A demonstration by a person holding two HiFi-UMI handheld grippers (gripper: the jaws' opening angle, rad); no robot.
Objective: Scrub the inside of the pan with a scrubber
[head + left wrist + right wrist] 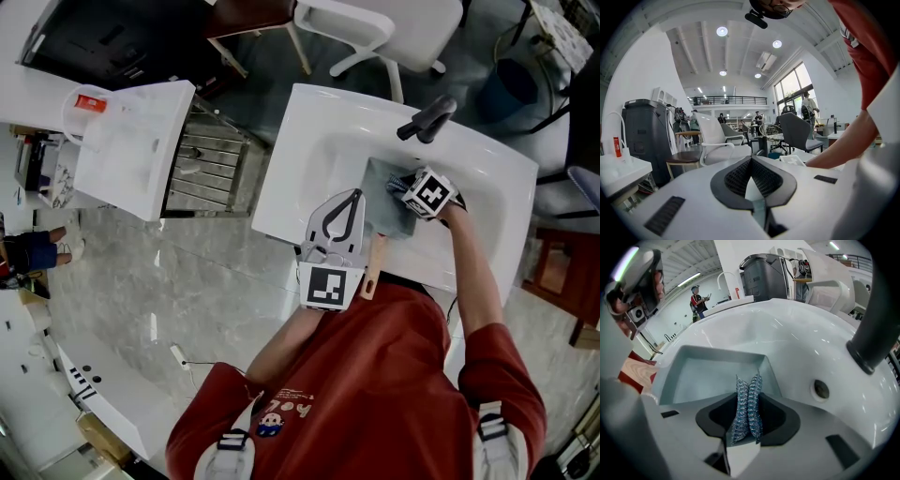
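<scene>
A grey square pan (pixel 386 214) (pixel 710 376) lies in the white sink (pixel 309 150) (pixel 787 338). Its wooden handle (pixel 372 268) (pixel 635 371) points back toward the person. My right gripper (pixel 403 187) (pixel 749 383) hangs over the pan's far corner, shut on a blue-silver mesh scrubber (pixel 747 405). The scrubber stands pinched upright between the pads, just above the pan's inside. My left gripper (pixel 353 197) (pixel 751 163) rests over the sink's near rim, left of the handle. Its jaws are shut with nothing between them, and its own view looks out into the room, not at the pan.
A dark faucet (pixel 427 119) (pixel 876 329) rises at the sink's far side, and the drain (pixel 820 389) lies right of the pan. A second white basin (pixel 131 141) and a metal rack (pixel 202 159) stand to the left. A white chair (pixel 375 28) is beyond the sink.
</scene>
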